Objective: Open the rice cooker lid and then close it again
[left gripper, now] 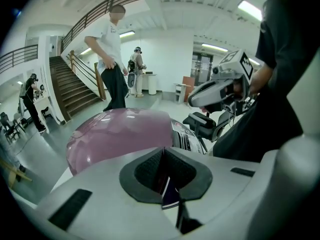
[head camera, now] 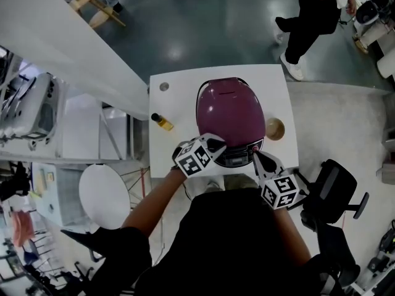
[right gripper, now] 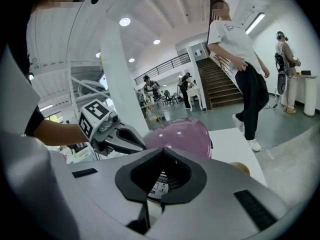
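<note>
A purple rice cooker (head camera: 229,111) stands on a white table (head camera: 179,103) with its lid down. Its dark control panel (head camera: 237,155) faces me. My left gripper (head camera: 216,145) sits at the cooker's near left edge, touching or just above the lid, with its jaws shut and nothing clearly held. In the left gripper view the pink lid (left gripper: 120,134) fills the space just past the closed jaws of the left gripper (left gripper: 163,156). My right gripper (head camera: 255,155) hovers at the panel's right corner, shut and empty. The right gripper view shows the right gripper (right gripper: 162,154) closed, with the cooker (right gripper: 182,136) behind it.
A small amber bottle (head camera: 163,122) lies left of the cooker and a tan bowl (head camera: 274,129) stands on its right. A black chair (head camera: 333,190) is at my right, a round white stool (head camera: 103,195) at my left. A person (head camera: 315,17) walks beyond the table.
</note>
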Available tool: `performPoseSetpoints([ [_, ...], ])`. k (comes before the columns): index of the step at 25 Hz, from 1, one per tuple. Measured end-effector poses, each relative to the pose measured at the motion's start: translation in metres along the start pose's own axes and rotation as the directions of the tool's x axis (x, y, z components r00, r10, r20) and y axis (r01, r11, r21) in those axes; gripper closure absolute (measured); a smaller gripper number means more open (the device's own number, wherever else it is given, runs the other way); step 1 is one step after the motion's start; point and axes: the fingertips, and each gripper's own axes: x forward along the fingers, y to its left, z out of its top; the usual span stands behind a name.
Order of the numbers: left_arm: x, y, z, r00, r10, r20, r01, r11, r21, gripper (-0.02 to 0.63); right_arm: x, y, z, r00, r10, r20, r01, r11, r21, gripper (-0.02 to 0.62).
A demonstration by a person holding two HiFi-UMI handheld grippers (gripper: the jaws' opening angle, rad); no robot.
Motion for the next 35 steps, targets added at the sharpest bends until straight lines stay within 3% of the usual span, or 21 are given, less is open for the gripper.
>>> performPoseSetpoints([
  [17,0.007,0.001,-0.004,0.999,0.040,-0.026,-0.042,0.995,-0.094,0.604,0.017,-0.019,0.003,0.999,-0.008,-0.045,0.010,0.999,0.036,0.595],
  [23,0.011,-0.001,-0.009,0.996,0.001,-0.092,-0.012,0.992,-0.123,0.604,0.028,-0.021,-0.001,0.998,0.010,-0.059,-0.008,0.999,0.046,0.595],
  [28,0.014,-0.005,-0.009,0.987,0.008,-0.163,-0.021,0.997,-0.077,0.604,0.037,-0.028,0.007,0.999,0.015,-0.037,-0.012,0.997,0.074,0.595],
  [35,0.015,-0.003,-0.007,0.980,-0.004,-0.197,-0.014,0.996,-0.089,0.604,0.047,-0.030,0.009,0.999,0.025,-0.039,-0.022,0.996,0.086,0.595],
])
